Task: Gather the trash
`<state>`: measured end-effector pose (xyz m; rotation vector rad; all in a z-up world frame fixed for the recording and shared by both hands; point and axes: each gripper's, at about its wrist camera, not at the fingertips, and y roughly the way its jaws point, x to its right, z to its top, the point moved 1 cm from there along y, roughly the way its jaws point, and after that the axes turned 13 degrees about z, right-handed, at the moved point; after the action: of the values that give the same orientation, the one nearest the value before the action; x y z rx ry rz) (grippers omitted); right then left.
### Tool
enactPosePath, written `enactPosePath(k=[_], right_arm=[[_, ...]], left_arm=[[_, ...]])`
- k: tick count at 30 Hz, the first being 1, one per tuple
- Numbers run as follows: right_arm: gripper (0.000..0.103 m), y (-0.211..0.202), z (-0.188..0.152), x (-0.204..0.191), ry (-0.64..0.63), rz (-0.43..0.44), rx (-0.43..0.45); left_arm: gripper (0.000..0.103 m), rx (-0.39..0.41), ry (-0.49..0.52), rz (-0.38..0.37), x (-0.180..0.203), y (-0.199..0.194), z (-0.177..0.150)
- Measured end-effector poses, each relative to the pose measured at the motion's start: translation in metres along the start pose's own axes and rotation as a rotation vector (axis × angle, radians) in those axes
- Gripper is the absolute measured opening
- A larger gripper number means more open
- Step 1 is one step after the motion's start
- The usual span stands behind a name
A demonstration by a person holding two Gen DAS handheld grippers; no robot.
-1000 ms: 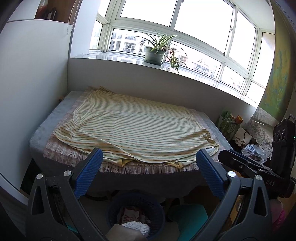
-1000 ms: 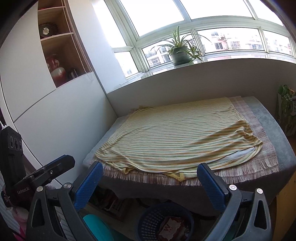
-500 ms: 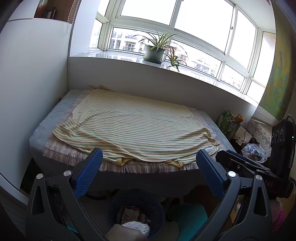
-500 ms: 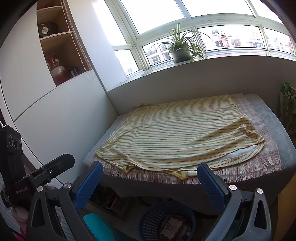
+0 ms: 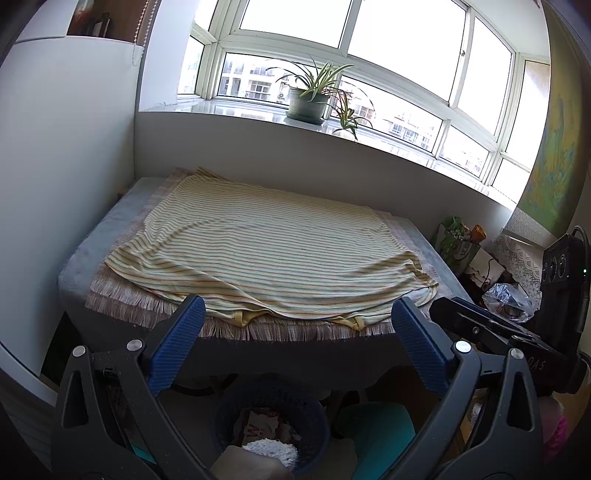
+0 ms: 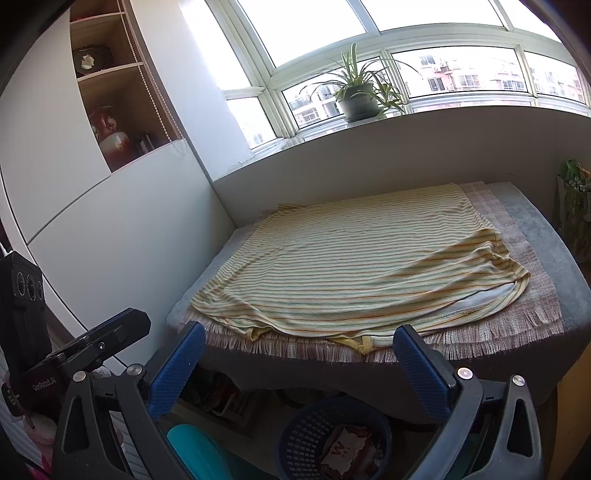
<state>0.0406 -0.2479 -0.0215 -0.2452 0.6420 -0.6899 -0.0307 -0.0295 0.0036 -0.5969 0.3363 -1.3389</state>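
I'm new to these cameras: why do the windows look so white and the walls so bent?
Left wrist view: the upper window panes are blown out by daylight, and the fisheye lens bows the sill; the blue basket below sits in shadow. Right wrist view: the same glare up top, the cabinet edge curves, and the picture corners go black; the striped cloth stays sharp.

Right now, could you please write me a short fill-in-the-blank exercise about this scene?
1. The striped sheet lies spread over the ____.
2. The potted plant stands on the window ____.
3. The dark blue basket on the floor holds ____.
4. Both the left hand-held gripper and the right hand-held gripper are ____.

Missing words: table; sill; trash; open
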Motion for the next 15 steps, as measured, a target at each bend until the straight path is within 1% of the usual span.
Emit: enactPosePath(k=[8,15], right_arm=[[0.103,0.0005,-0.0003,0.0001,0.002,0.002,-0.006],[0.103,0.0010,-0.0010,-0.0003,0.006,0.004,-0.009]], left_arm=[[0.102,0.010,0.013,0.019,0.0003,-0.0029,-0.0003],[0.102,0.006,0.010,0.021,-0.0008,-0.0032,-0.0007]])
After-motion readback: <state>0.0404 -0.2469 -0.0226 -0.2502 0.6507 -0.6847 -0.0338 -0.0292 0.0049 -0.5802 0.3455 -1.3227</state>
